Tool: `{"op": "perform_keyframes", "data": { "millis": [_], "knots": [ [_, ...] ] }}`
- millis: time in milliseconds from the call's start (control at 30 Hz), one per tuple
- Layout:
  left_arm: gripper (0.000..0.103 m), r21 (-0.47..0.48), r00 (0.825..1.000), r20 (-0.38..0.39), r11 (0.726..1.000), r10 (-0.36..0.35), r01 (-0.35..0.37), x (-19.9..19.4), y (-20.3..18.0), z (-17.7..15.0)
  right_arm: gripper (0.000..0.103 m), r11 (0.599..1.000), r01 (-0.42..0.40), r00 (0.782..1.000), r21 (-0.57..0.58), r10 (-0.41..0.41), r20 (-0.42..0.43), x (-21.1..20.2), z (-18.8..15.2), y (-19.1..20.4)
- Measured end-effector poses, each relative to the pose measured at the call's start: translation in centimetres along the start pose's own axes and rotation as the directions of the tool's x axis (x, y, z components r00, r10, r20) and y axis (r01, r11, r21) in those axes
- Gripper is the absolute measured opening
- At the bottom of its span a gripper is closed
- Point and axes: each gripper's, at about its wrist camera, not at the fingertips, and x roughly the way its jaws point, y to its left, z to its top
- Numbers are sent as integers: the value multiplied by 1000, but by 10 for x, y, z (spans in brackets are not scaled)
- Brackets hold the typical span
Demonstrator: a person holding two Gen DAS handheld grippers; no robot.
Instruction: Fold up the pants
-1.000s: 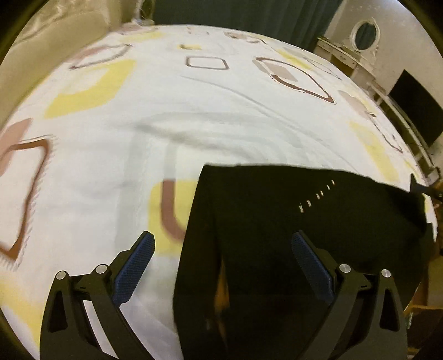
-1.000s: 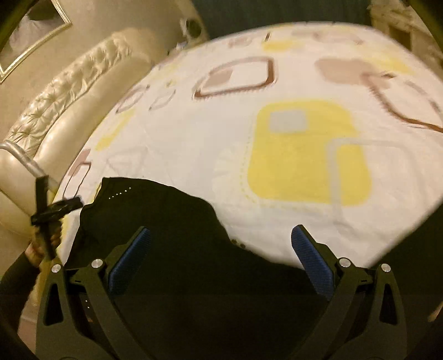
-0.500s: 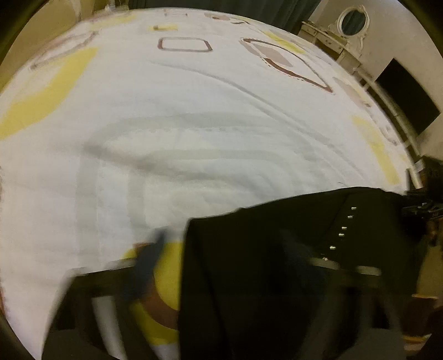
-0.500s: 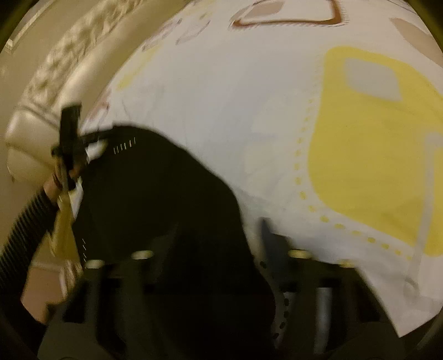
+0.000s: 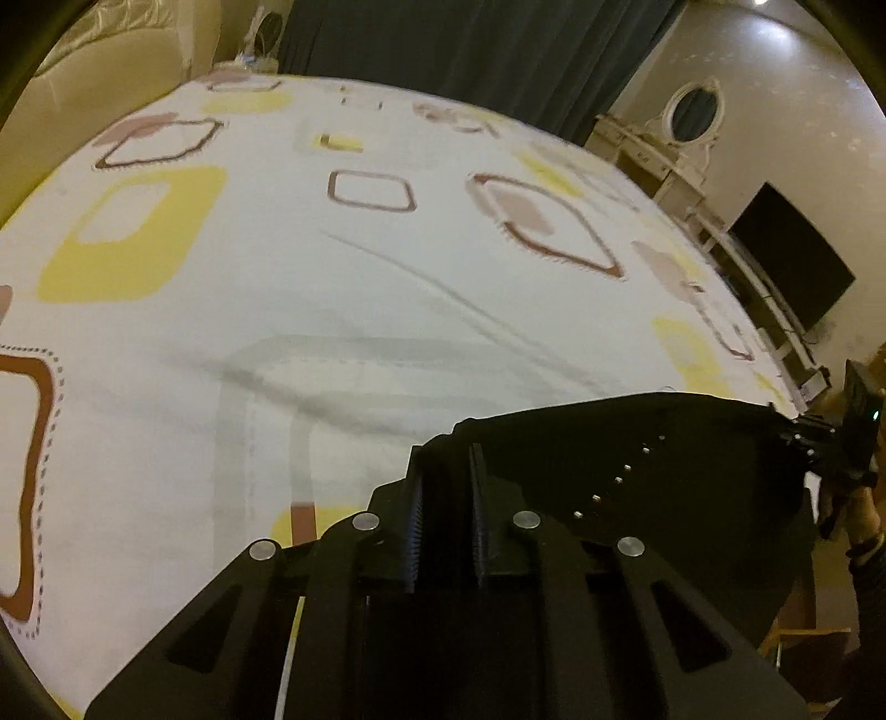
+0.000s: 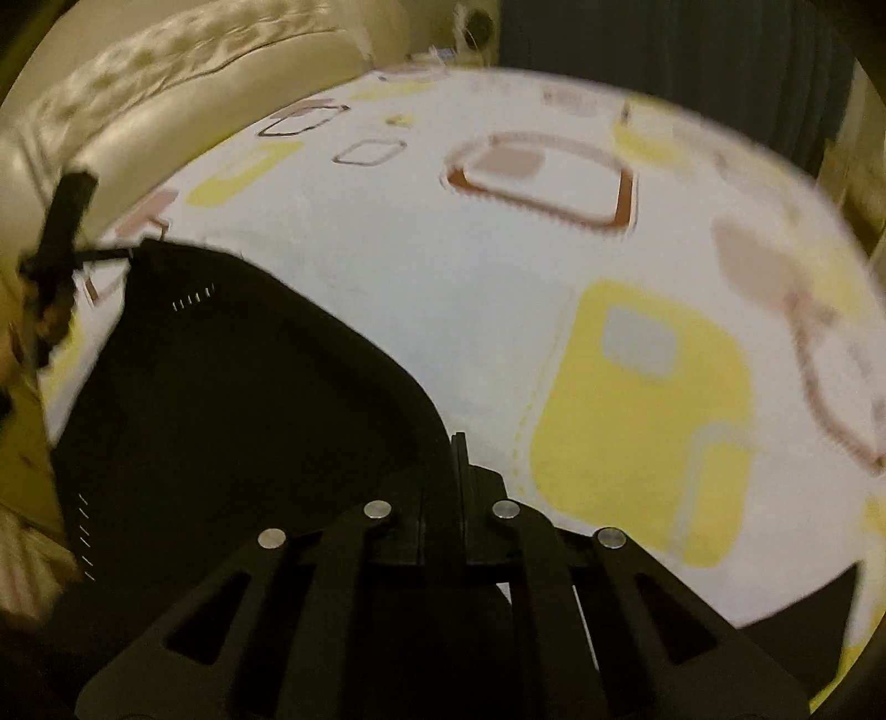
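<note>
Your left gripper (image 5: 447, 471) sits at the lower centre of the left wrist view, and its jaws have just been closing: they now pinch an edge of the black pants (image 5: 637, 476), with dark cloth showing in the narrow gap between the ribbed pads. From there the pants stretch taut toward the right edge of the frame, where your right gripper (image 5: 803, 437) holds the far corner, its handle in your hand (image 5: 853, 509). A short row of pale stitches runs across the cloth between the two grips. In the right wrist view your right gripper (image 6: 458, 443) is at the lower centre, its jaws also just drawn together and clamped on the pants (image 6: 238, 399), which spread toward the left side of the frame as far as your left gripper (image 6: 119, 255) at the upper left. The pants hang over the bed sheet (image 5: 332, 288), white with yellow and brown squares, which fills most of both views. A padded cream headboard (image 6: 183, 72) lines the upper left of the right wrist view. A dark curtain (image 5: 470, 50) hangs across the top of the left wrist view, with a black screen (image 5: 792, 260) at its right.
</note>
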Motion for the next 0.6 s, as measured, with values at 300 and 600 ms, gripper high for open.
{"op": "perform_keyframes", "data": {
  "millis": [300, 600],
  "knots": [
    [13, 3, 996, 75, 999, -46, 46, -71, -27, -54, 5, 992, 86, 988, -94, -73, 133, -63, -76, 70],
    [14, -74, 999, 25, 996, -45, 47, -98, -17, -143, 5, 973, 115, 991, -202, -98, 90, -71, -146, 124]
  ]
}}
